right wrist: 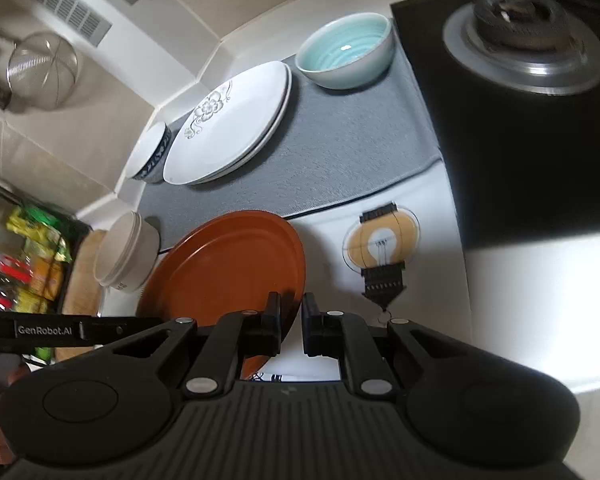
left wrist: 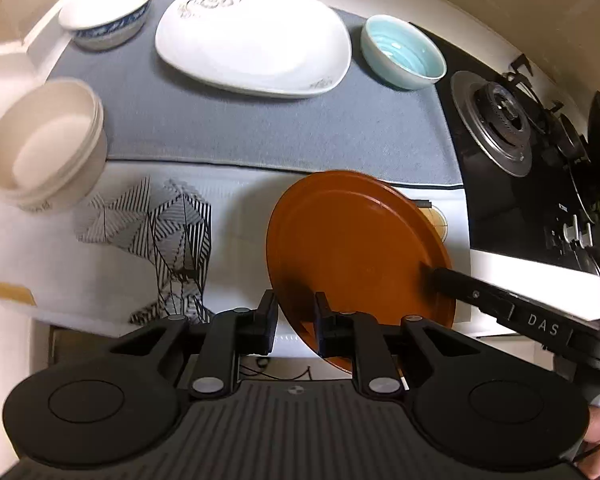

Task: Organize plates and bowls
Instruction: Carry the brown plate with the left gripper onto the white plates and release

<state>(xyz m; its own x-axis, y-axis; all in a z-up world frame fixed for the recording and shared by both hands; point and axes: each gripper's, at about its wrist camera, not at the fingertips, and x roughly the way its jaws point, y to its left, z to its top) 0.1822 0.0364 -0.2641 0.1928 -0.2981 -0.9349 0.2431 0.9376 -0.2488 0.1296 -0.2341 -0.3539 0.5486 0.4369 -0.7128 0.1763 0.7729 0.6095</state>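
Note:
An orange plate point(left wrist: 356, 256) is lifted and tilted above the white patterned cloth; it also shows in the right wrist view point(right wrist: 224, 268). My left gripper point(left wrist: 296, 304) is shut on its near-left rim. My right gripper point(right wrist: 291, 306) is shut on its other rim, and its finger point(left wrist: 472, 292) shows in the left wrist view. On the grey mat point(left wrist: 260, 128) at the back stand stacked white flowered plates point(left wrist: 256, 36), a light blue bowl point(left wrist: 404, 52) and a blue-and-white bowl point(left wrist: 108, 8). A cream bowl point(left wrist: 46, 144) sits at the left.
A black gas stove point(left wrist: 500, 128) with a burner lies to the right of the mat. A mesh strainer point(right wrist: 42, 72) hangs on the wall at the left. A rack with packets point(right wrist: 24, 264) stands at the far left. The counter edge runs just below the grippers.

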